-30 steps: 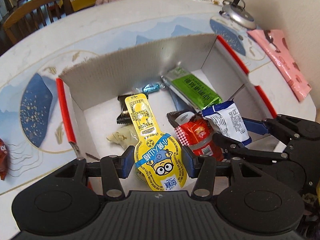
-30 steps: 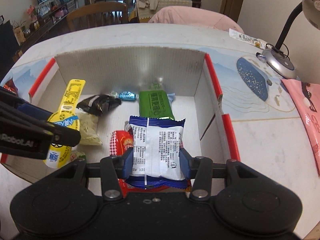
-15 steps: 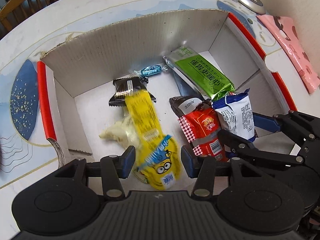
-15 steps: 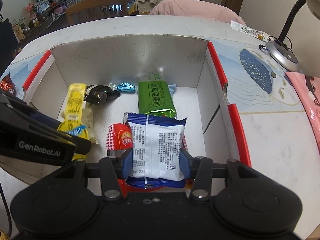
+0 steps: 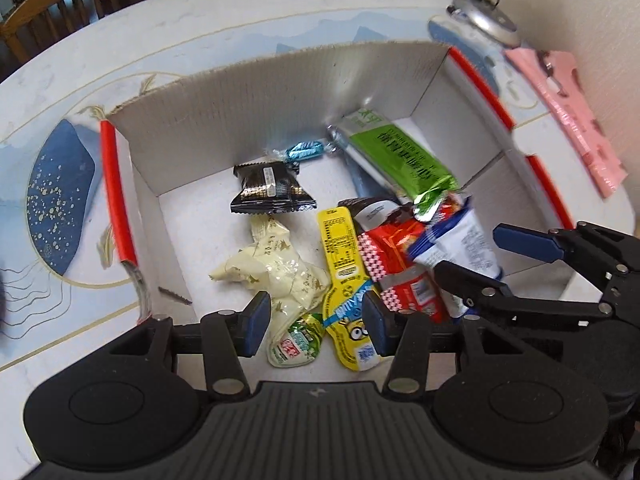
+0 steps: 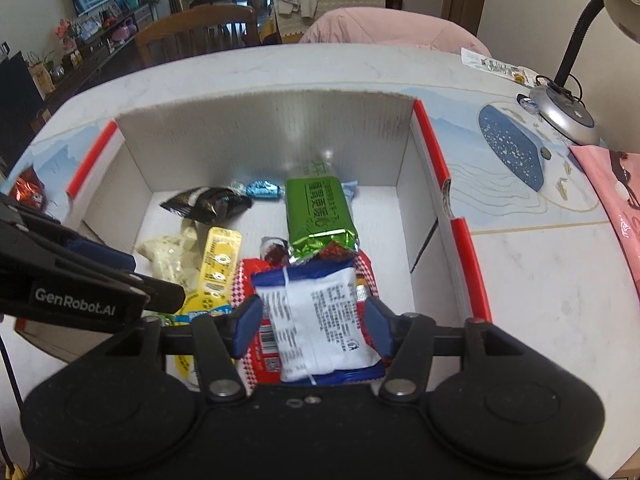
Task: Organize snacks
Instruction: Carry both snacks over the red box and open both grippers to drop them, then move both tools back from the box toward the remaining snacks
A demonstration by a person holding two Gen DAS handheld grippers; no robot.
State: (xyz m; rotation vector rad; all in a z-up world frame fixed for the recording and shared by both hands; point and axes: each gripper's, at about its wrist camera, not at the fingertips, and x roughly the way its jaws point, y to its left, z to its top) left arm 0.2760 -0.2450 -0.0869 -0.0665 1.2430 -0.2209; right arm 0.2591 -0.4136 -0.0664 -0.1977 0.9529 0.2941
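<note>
The right gripper (image 6: 313,322) has just been opening: its jaws stand apart, the white-and-blue foil snack packet (image 6: 320,320) loose between them (resting on a red checkered packet (image 5: 400,264)). The left gripper (image 5: 314,317) is spread over the yellow cartoon-printed pouch (image 5: 346,292), inside the white cardboard box (image 5: 248,120)

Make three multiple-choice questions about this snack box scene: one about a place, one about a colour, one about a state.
1. Where does the pink packet lie?
A. in the box
B. on the table outside the box
C. on the chair

2. What colour is the long packet by the back wall of the box?
A. green
B. purple
C. orange

3. How is the right gripper?
A. out of view
B. pressed on a black packet
C. open, white packet loose between its jaws

Answers: 1 B, it lies right of the red rim. 2 A, green foil shows. 3 C, gaps show beside the packet.
</note>
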